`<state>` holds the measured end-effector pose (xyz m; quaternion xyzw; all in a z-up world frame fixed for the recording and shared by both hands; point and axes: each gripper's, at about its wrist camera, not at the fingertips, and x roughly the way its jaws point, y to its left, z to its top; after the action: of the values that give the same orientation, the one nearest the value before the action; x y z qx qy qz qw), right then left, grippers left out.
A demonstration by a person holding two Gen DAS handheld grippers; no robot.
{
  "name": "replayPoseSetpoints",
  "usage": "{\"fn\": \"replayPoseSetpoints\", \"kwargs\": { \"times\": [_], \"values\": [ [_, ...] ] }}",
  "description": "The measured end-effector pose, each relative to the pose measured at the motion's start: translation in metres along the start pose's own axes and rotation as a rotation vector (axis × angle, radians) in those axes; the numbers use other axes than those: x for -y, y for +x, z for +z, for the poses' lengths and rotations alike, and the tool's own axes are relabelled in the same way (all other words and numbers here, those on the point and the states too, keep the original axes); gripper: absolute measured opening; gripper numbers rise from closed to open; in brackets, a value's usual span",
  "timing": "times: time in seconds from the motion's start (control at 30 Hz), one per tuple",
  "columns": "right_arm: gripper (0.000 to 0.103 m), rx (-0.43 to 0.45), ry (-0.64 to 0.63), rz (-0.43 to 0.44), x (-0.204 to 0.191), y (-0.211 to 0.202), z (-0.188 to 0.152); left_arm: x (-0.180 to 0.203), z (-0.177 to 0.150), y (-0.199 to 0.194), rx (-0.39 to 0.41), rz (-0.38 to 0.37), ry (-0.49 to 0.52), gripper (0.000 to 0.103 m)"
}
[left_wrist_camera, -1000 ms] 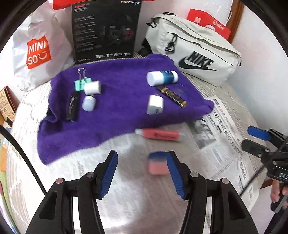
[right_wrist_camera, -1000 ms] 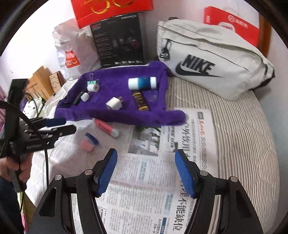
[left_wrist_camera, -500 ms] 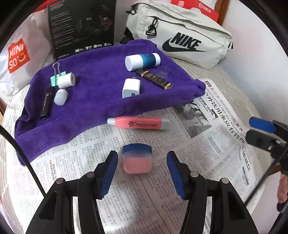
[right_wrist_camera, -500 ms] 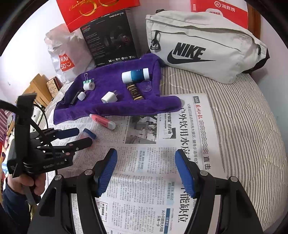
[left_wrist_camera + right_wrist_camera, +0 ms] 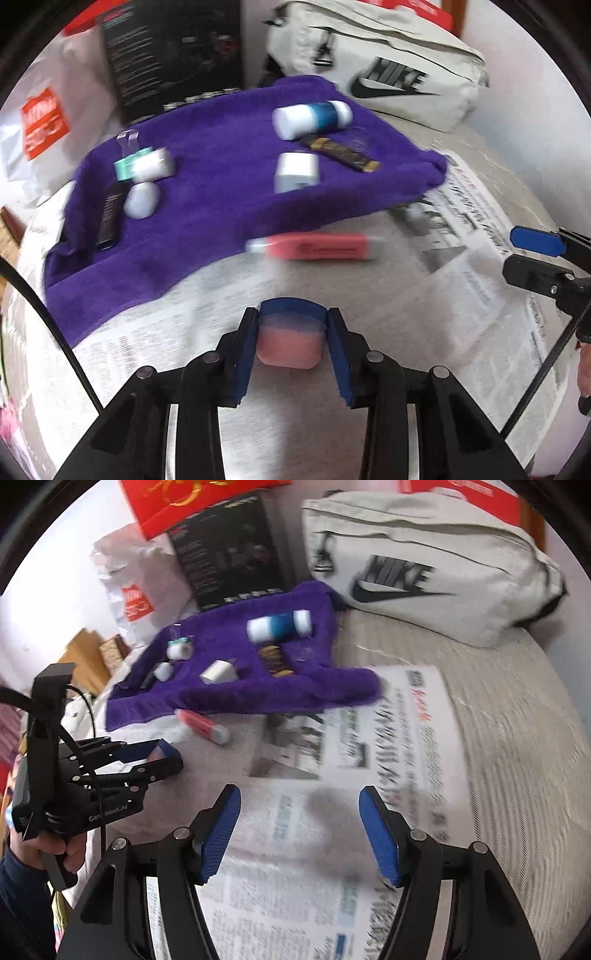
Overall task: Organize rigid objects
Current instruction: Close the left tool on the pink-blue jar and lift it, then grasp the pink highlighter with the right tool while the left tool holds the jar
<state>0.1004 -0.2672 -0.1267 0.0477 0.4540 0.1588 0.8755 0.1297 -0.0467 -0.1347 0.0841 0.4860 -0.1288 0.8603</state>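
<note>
The small pink jar with a blue lid (image 5: 289,338) is held between the two blue pads of the left gripper (image 5: 290,341). The jaws have just been closing, and now the pads are pressed against the jar's sides, one on each side. The jar sits on the newspaper (image 5: 476,280), right at the tips of the tool. Just ahead of the tool a pink highlighter pen (image 5: 314,248) is lying flat, and past that the purple towel (image 5: 221,192) is spread out with other small things on it (a white and blue bottle (image 5: 312,118), a white plug (image 5: 297,171), and more).

The jar looks hard and light, so it is not likely to be squashed. Its sides look smooth and round, so it could slip or spin if it is pinched too softly or off centre. It is best held low on the pink body, across the middle, not only on the lid, which might turn or pop off.

The right gripper (image 5: 300,830) is spread wide with nothing between its pads. Only newspaper is seen under it, well to the side of the jar.
</note>
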Motion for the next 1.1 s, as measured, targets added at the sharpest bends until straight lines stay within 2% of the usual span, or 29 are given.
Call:
{"fn": "replayPoseSetpoints", "kwargs": {
  "times": [0.23, 0.43, 0.83, 0.87, 1.0, 1.03, 1.1],
  "values": [
    [0.066, 0.033, -0.138, 0.11, -0.034, 0.02, 0.018, -0.048, -0.014, -0.014, -0.011, 0.037, -0.099, 0.035],
    [0.066, 0.007, -0.218, 0.124, -0.055, 0.048, 0.032, -0.068, -0.028, -0.016, -0.026, 0.037, -0.146, 0.035],
    [0.061, -0.036, -0.389, 0.114, -0.086, 0.091, 0.046, -0.077, -0.033, -0.018, -0.01, -0.037, -0.19, 0.035],
    [0.059, -0.036, -0.403, 0.114, -0.088, 0.093, 0.046, -0.077, -0.033, -0.018, -0.008, -0.043, -0.196, 0.035],
    [0.037, -0.036, -0.467, 0.084, -0.1, 0.103, 0.046, -0.08, -0.034, -0.019, -0.004, -0.059, -0.213, 0.035],
    [0.03, -0.039, -0.473, 0.091, -0.101, 0.103, 0.046, -0.081, -0.034, -0.019, -0.005, -0.062, -0.216, 0.035],
    [0.023, -0.047, -0.483, 0.109, -0.104, 0.102, 0.046, -0.082, -0.034, -0.02, -0.004, -0.069, -0.221, 0.035]
  ]
}}
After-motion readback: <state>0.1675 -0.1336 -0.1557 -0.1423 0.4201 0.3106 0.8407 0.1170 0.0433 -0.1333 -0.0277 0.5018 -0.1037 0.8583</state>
